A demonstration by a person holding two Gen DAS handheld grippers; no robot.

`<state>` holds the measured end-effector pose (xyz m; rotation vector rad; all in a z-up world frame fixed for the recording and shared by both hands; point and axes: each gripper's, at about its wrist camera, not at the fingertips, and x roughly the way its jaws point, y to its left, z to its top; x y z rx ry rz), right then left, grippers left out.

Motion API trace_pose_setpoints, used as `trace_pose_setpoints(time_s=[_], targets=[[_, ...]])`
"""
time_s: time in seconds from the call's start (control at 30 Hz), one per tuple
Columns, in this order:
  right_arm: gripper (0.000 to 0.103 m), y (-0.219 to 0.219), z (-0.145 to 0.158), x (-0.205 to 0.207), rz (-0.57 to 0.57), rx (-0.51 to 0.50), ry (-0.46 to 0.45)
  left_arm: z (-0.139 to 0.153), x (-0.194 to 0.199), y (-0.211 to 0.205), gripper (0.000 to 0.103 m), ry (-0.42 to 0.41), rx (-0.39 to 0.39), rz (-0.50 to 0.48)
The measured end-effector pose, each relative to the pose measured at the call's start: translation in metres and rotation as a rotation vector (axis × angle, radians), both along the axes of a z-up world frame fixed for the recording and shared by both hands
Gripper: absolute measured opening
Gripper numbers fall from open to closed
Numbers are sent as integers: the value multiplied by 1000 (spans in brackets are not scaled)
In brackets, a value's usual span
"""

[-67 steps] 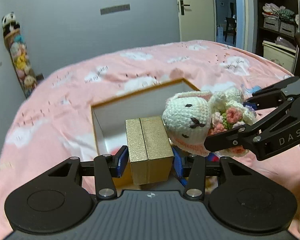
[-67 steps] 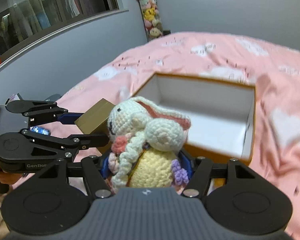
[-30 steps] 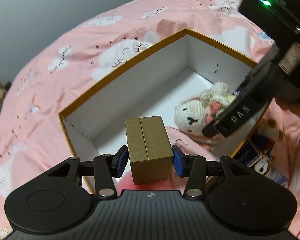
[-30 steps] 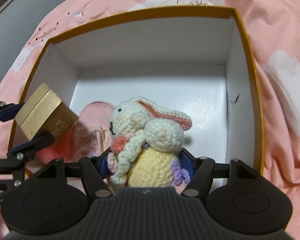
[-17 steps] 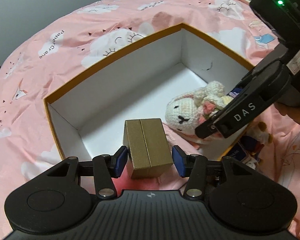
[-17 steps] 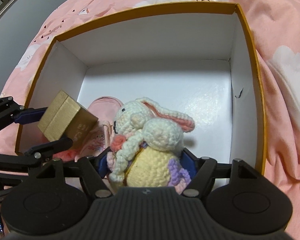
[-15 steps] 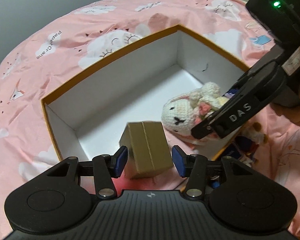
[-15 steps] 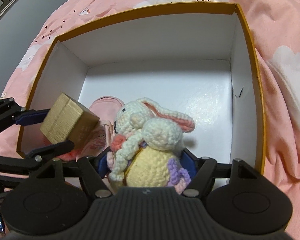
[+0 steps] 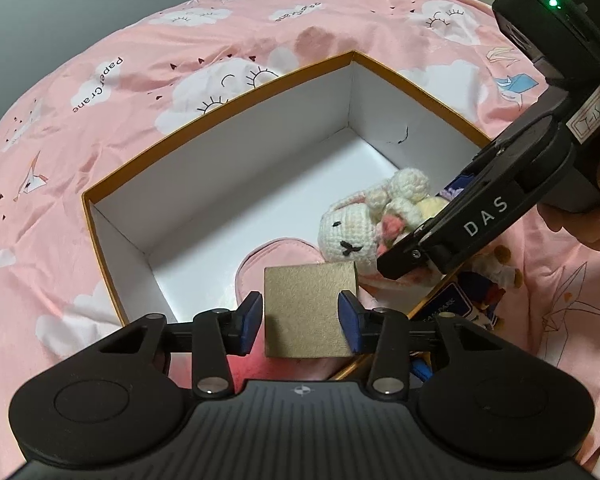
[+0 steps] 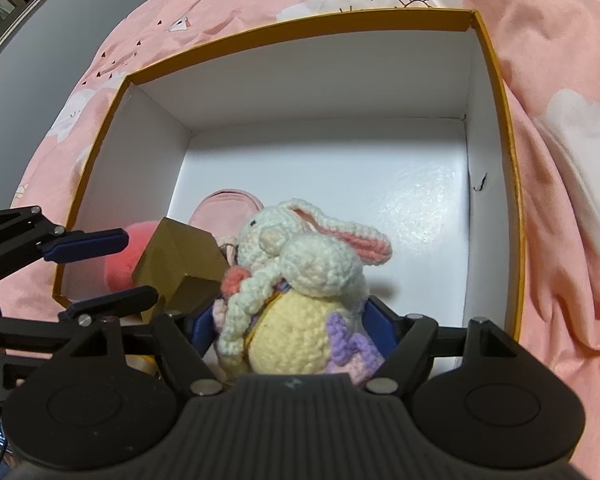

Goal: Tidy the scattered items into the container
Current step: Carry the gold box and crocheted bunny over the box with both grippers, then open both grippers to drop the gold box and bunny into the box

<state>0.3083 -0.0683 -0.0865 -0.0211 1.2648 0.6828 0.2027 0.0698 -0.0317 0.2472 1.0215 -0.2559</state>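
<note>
An orange-rimmed box (image 9: 220, 112) with a white inside lies on the pink bedspread; it also shows in the right wrist view (image 10: 300, 24). My left gripper (image 9: 300, 316) is open above the box's near corner. The gold box (image 9: 310, 308) lies loose between its fingers, tipped over on a pink item (image 9: 276, 252) inside the box; it shows in the right wrist view (image 10: 180, 268) too. My right gripper (image 10: 292, 328) is shut on the crocheted bunny (image 10: 300, 280) and holds it over the box's near side. The bunny's face shows in the left wrist view (image 9: 352, 232).
Small toys and a blue card (image 9: 444, 304) lie on the bedspread just outside the box's right wall. The pink bedspread (image 9: 100, 80) surrounds the box. A round pink thing (image 10: 124, 256) sits in the box's near left corner.
My left gripper opened and let go of the gold box, which dropped and tipped over inside the box. My right gripper moved a little lower over the box with the bunny.
</note>
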Motion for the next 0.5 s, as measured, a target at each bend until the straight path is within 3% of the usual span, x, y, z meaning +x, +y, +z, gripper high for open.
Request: trace_pose_setpoints(time_s=[0.4, 0.5], targets=[[81, 10, 13, -4, 101, -74, -77, 3, -7, 2, 49, -18, -9, 15], [70, 13, 12, -6, 126, -122, -96, 1, -7, 4, 44, -11, -18, 29]])
